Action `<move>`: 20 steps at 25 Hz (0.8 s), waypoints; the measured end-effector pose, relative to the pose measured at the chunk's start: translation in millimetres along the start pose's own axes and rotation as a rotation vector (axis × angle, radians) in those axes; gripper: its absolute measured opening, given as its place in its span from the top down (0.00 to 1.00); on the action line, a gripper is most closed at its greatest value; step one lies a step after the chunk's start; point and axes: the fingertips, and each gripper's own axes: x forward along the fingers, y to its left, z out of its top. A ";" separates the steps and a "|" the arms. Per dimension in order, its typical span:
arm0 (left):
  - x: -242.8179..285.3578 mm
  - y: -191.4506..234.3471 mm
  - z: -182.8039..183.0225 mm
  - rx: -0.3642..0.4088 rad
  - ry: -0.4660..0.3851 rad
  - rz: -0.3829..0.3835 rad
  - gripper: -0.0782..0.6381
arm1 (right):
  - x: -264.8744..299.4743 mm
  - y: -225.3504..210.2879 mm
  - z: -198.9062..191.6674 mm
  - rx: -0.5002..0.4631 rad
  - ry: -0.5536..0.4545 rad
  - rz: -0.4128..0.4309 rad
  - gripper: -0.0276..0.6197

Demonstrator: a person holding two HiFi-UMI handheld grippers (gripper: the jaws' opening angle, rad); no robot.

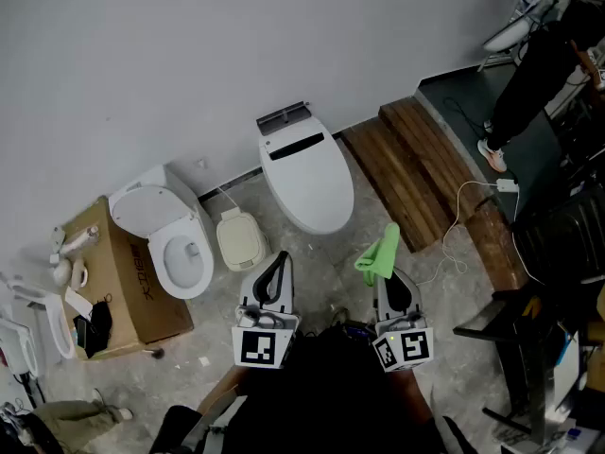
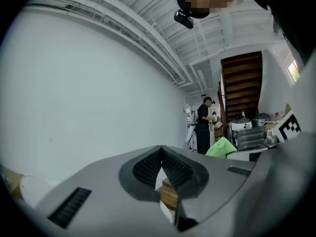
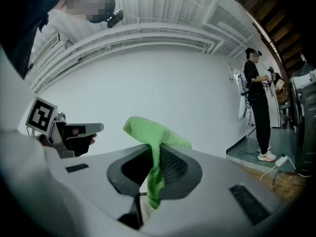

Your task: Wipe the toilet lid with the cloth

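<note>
The green cloth [image 1: 380,252] hangs pinched in the right gripper's [image 1: 388,274] clenched jaws, flopping over their tips, short of the closed toilet lid [image 1: 307,178]. The left gripper [image 1: 280,261] is clamped together, empty. A cardboard box [image 1: 132,287] holds dark oddments.

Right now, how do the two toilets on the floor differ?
The middle toilet has its lid shut; the left toilet has its lid raised, showing the bowl. The middle toilet looks longer, with a dark strip at its back; the left toilet is shorter and plain. Both are white.
</note>
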 end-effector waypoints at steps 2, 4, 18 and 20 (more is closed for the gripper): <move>-0.2 -0.3 0.0 0.001 -0.003 0.000 0.88 | -0.4 0.9 0.2 -0.003 0.001 0.003 0.89; -0.7 -1.8 -0.7 0.002 -0.004 -0.002 0.88 | -1.2 1.3 0.0 -0.007 0.002 0.006 0.89; 7.6 -43.1 -3.2 -0.003 -0.005 0.040 0.88 | -18.6 -30.2 4.4 -0.009 -0.004 0.055 0.89; 8.7 -51.2 -1.6 -0.002 -0.022 0.063 0.88 | -21.9 -39.3 3.3 -0.009 0.002 0.068 0.89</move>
